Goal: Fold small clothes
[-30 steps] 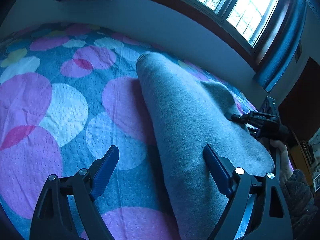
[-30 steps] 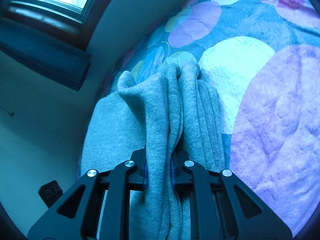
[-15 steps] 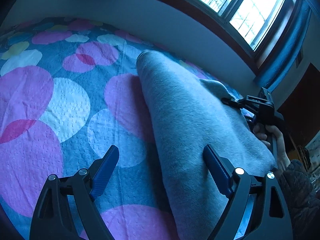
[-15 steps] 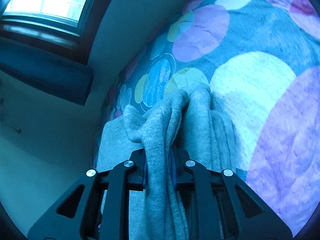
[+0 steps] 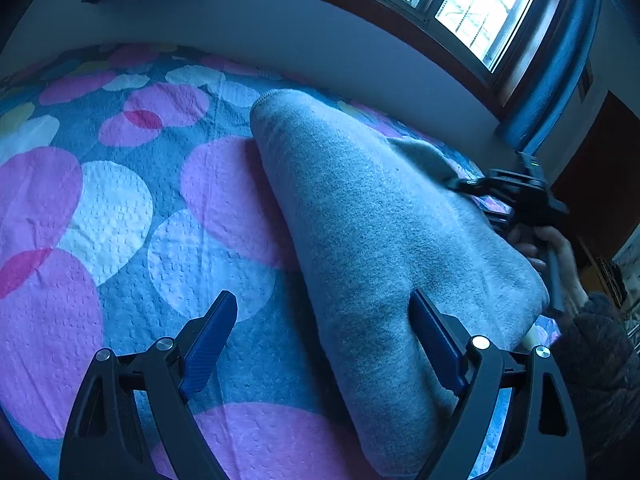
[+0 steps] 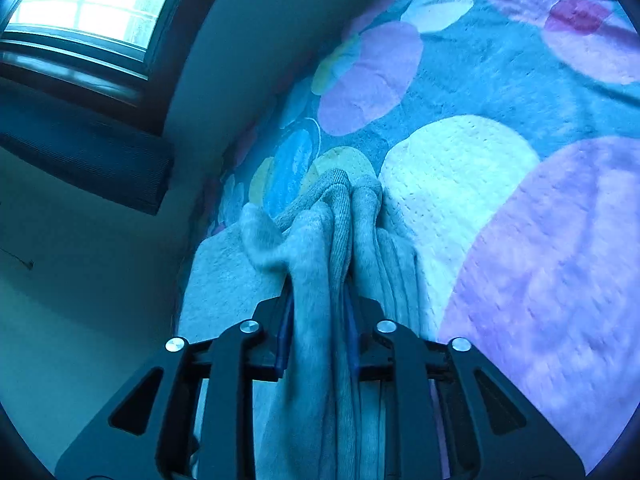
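grey garment (image 6: 320, 288) bunched between right gripper (image 6: 318, 320)

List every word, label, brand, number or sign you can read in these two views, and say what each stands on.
None: no readable text on the grey garment, the spotted bedspread, the wall, the window or either gripper, left or right.

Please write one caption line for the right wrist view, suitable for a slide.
Right gripper, jaws opening, with bunched grey garment between its fingers, above a circle-patterned bedspread.
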